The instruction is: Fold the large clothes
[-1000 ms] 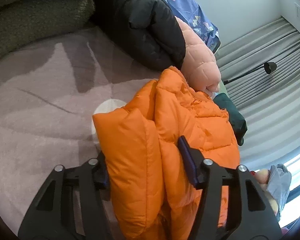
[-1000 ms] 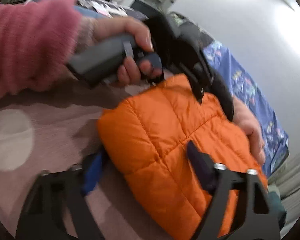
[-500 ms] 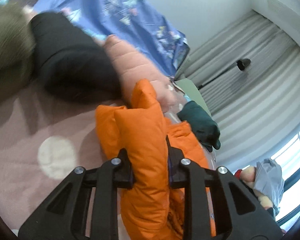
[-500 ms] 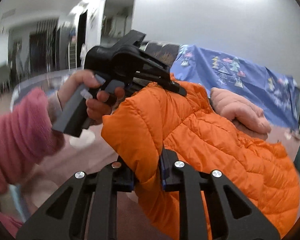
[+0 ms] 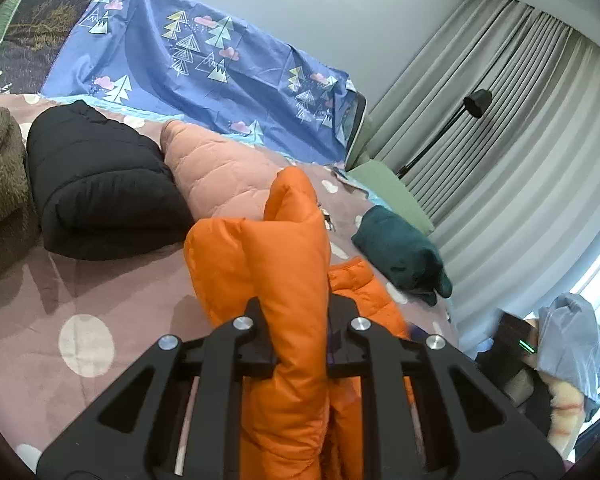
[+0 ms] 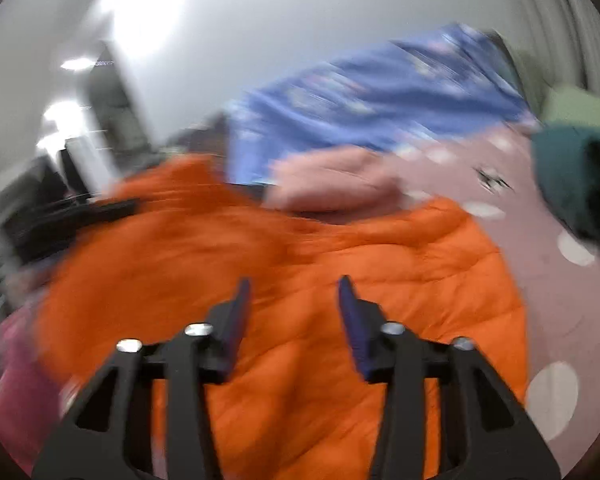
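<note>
Now the left gripper pinches a fold of the puffy orange quilted jacket. The right gripper, jaws just reopened, hovers spread over it, gripping nothing.

Left view sharp, daylit; right view motion-blurred.

Bare mauve spotted bedspread lies open left of the raised orange puffer jacket. A folded black padded coat and pink quilted jacket block the far side, with a dark green bundle to the right.
</note>
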`<state>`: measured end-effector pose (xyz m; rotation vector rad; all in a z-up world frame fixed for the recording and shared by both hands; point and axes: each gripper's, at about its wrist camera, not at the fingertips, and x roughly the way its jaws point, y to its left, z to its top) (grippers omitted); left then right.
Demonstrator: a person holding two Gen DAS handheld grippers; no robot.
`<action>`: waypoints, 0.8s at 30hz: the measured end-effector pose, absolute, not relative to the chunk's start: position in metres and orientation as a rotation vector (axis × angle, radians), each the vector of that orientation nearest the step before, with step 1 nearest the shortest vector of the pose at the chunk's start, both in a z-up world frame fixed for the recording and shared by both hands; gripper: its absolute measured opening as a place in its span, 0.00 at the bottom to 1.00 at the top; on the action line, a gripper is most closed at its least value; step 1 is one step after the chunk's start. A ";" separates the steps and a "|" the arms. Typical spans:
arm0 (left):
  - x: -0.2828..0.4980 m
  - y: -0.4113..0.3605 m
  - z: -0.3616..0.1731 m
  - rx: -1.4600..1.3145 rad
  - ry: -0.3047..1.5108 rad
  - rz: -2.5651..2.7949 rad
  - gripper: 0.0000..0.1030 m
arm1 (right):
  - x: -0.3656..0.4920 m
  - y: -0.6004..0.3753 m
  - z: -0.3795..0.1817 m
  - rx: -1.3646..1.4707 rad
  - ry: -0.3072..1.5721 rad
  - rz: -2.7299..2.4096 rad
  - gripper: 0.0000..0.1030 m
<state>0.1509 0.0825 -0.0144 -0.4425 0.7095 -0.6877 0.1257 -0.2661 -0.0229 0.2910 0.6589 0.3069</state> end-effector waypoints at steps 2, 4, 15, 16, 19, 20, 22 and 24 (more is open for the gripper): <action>0.150 0.076 -0.013 -0.448 0.715 -0.687 0.14 | 0.170 -0.247 -0.046 0.304 0.760 0.345 0.22; 0.149 0.070 -0.009 -0.442 0.721 -0.681 0.14 | 0.207 -0.224 -0.077 0.323 0.874 0.371 0.20; 0.192 -0.016 -0.003 -0.502 0.908 -0.714 0.16 | 0.234 -0.205 -0.111 0.378 0.913 0.383 0.12; 0.192 -0.025 -0.001 -0.487 0.919 -0.714 0.16 | 0.232 -0.210 -0.108 0.394 0.917 0.376 0.13; 0.189 -0.051 0.005 -0.418 0.934 -0.713 0.17 | 0.212 -0.239 -0.084 0.466 0.890 0.339 0.15; 0.189 -0.057 0.007 -0.404 0.935 -0.710 0.17 | 0.196 -0.253 -0.071 0.479 0.844 0.324 0.16; 0.189 -0.066 0.008 -0.389 0.944 -0.708 0.18 | 0.168 -0.274 -0.054 0.493 0.780 0.309 0.17; 0.190 -0.073 0.006 -0.386 0.953 -0.705 0.19 | 0.137 -0.292 -0.048 0.529 0.751 0.355 0.17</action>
